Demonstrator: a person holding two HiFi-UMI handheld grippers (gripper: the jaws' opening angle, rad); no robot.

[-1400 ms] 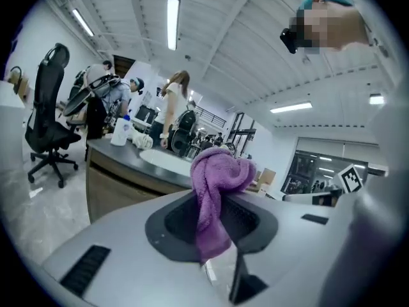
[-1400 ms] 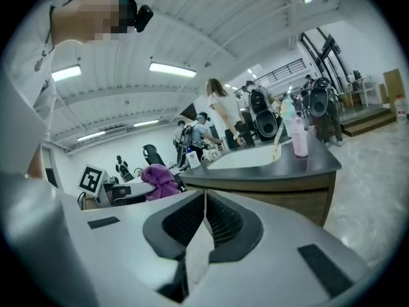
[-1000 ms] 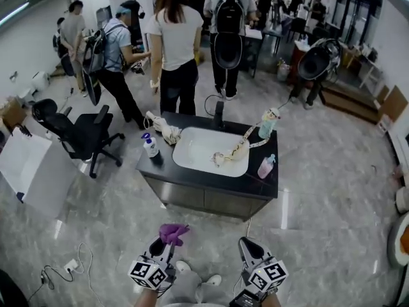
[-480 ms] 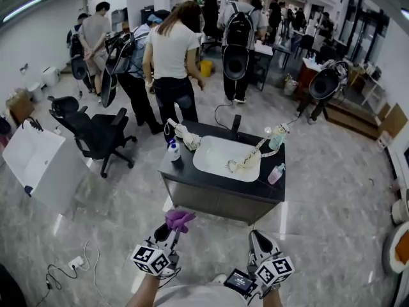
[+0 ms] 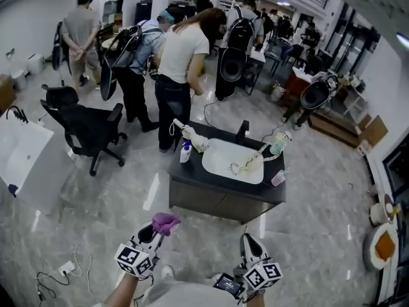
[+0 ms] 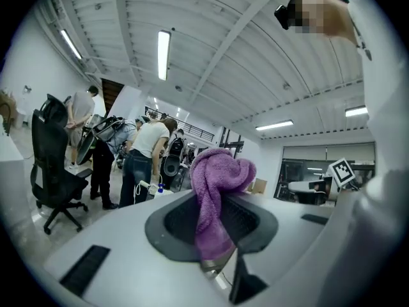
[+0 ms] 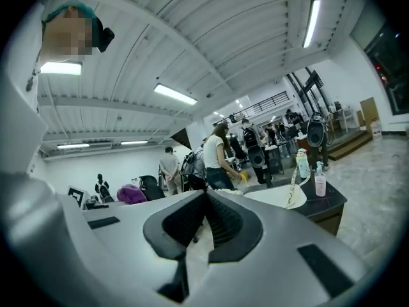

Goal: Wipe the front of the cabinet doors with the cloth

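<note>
Cloth in hand, short of the cabinet: at the lower left of the head view, the left gripper [image 5: 153,233] is clamped on a crumpled purple terry cloth [image 5: 165,222]. The cloth bunches above the jaw tips and, in the left gripper view, trails down between them. The right gripper [image 5: 246,242], at the lower centre-right, has its jaws pressed together with nothing between them.

Both tools are held well apart from the dark grey cabinet [image 5: 214,201], which stands mid-frame on a glossy marbled floor [image 5: 96,203] with its door fronts facing the camera. Its black top carries a white basin [image 5: 220,152]. A white pump bottle with a blue cap [image 5: 185,152] stands at the top's left edge, a pink bottle [image 5: 278,178] at its right edge, and a pale green bottle [image 5: 278,143] at the rear right.

A black office chair [image 5: 89,128] sits at centre left. Several people, some with backpacks, stand beyond the cabinet across the upper frame.
</note>
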